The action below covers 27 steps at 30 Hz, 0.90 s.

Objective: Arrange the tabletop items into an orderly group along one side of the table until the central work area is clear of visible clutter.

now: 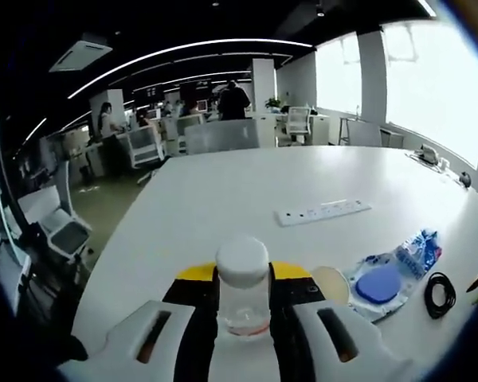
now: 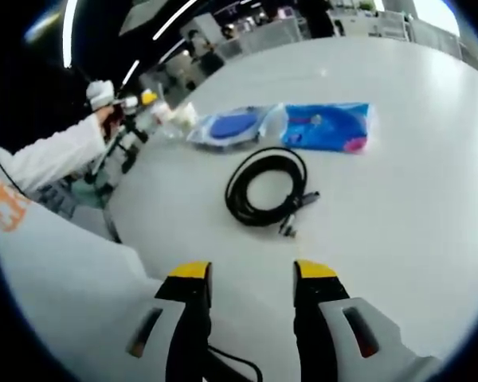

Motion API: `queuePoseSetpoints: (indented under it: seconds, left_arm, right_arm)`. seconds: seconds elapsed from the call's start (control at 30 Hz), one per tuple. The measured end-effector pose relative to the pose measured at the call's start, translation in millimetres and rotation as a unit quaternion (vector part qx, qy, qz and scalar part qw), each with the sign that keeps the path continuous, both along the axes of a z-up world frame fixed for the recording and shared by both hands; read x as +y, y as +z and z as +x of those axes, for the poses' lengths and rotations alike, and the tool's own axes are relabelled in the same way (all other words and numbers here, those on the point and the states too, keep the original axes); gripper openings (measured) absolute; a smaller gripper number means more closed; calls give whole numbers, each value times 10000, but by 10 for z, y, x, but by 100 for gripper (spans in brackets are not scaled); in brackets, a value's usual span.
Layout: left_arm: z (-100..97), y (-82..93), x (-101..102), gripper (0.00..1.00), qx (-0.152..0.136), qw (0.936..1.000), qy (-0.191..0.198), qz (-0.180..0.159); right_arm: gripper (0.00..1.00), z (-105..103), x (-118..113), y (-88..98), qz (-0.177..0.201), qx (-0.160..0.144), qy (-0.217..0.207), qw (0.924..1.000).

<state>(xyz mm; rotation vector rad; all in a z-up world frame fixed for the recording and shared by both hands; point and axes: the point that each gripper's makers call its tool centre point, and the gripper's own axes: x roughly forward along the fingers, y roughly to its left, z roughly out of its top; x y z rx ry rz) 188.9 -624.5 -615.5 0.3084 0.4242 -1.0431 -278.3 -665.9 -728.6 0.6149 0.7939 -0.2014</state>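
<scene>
A small clear jar with a white cap [image 1: 242,293] stands upright between the left gripper [image 1: 243,306] jaws, which are closed against its sides, so it is clasped low in the left gripper view with the white table [image 1: 223,191] spreading beyond it. The yellow jaw tips show on either side behind the cap, and the jar's base is hidden by the gripper body, so whether it rests on the table or is lifted cannot be told. Just right of the jaws lies a pale round lid-like disc [image 1: 330,284], partly cut off by the jaw, and touching it a clear plastic bag holding a blue round object [image 1: 380,285], with a blue-and-white printed packet [image 1: 419,248] at its far end. A coiled black cable [image 1: 440,294] lies near the bag, toward the table edge, and a white power strip [image 1: 323,212] lies farther out, well apart from the jar. In the right gripper view the right gripper [image 2: 248,280] has its jaws parted with nothing between them, over bare table; the same cable coil [image 2: 267,189] lies ahead of them, apart from the tips, with the bag [image 2: 233,127] and a blue packet [image 2: 327,127] beyond. At the far left a white-sleeved arm [image 2: 52,155] reaches to the other gripper; what it grips there is too small to make out.
</scene>
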Motion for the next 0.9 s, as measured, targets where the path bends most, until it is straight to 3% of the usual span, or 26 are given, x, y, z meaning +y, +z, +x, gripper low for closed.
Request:
queuePoseSetpoints:
  seconds: [0.9]
  left_arm:
    - [-137, -83, -17, 23, 76, 9998, -110, 128]
  right_arm:
    - [39, -35, -8, -54, 246, -138, -228, 9993]
